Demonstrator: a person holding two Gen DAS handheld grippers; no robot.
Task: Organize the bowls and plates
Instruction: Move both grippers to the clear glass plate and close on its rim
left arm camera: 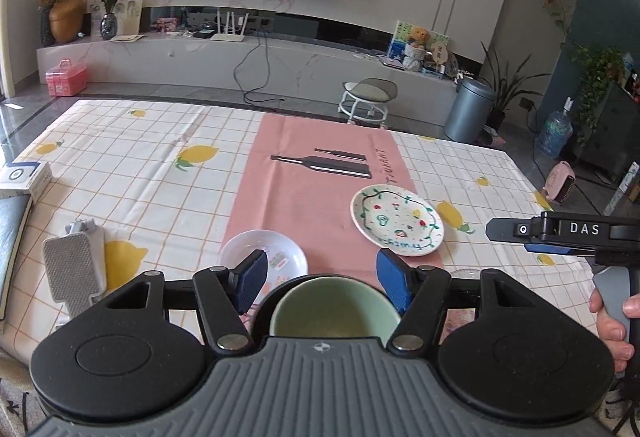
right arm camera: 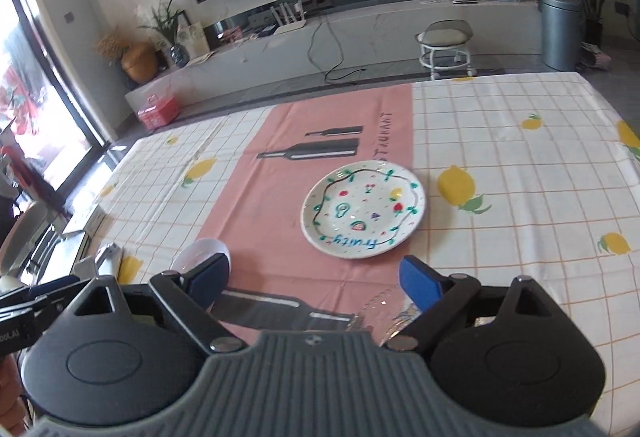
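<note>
The left gripper (left arm camera: 320, 283) has its jaws spread wide, grasping nothing; a green bowl (left arm camera: 334, 311) sits between and below them, untouched. The right gripper (right arm camera: 316, 279) is likewise released and empty, above the desk (right arm camera: 520, 173), short of the painted plate (right arm camera: 362, 211).

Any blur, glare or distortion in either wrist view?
Left wrist view: sharp, fisheye bends the table edge; fruit plate crisp. Right wrist view: softer, tilted, blown-out window at left; glass dish hard to read.
</note>
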